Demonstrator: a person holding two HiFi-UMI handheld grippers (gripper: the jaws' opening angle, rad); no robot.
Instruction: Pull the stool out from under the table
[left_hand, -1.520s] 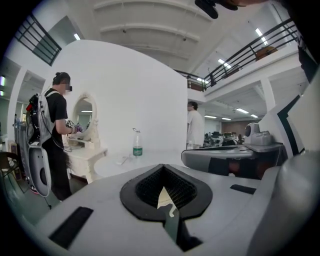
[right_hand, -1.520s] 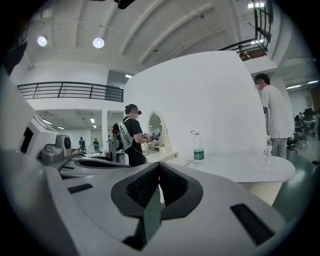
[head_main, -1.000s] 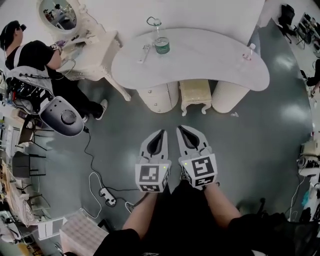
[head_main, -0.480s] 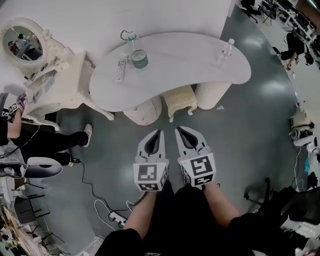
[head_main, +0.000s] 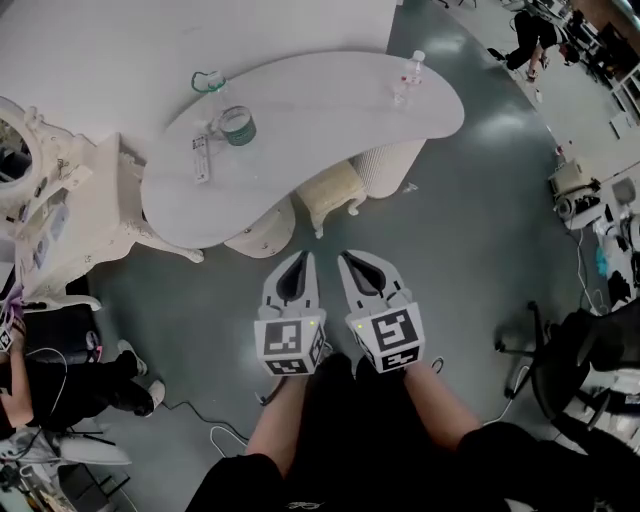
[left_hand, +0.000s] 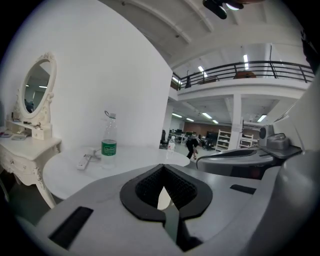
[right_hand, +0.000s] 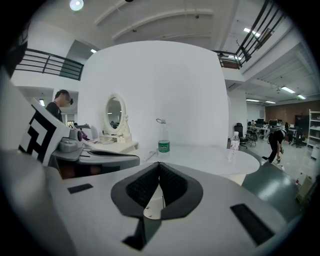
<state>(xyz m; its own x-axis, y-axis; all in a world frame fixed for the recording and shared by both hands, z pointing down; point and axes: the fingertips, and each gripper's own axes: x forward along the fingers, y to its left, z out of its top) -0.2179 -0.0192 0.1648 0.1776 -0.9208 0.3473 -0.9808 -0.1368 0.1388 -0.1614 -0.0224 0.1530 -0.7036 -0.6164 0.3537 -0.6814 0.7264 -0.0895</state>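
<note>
Both tools are clamped fully shut with nothing in them. The left tool (head_main: 300, 262) and right tool (head_main: 350, 264) are held side by side just in front of us, noses pointing at the bench. That part hasn't changed over the last second.

What has changed is our angle. The whole scene has swung round in the head view, so the bench (head_main: 330, 100) now sits tilted and further left, and the dressing table (head_main: 70, 215) has slid in closer on our left. The strip of bare floor (head_main: 440, 230) between the tool tips and the stool looks a bit narrower too, so we reckon we're walking in and turning to face it.

The stool (head_main: 330, 188) itself hasn't budged. It's tucked under the bench's front edge, between the two pedestals (head_main: 388, 165), with only its front part poking out. Further back on the bench top, the green-label bottle (head_main: 237, 125) and small bottle (head_main: 410, 70) stand where they were.

So we're still on the approach, and the jaws will need to open before we can grab the stool.
</note>
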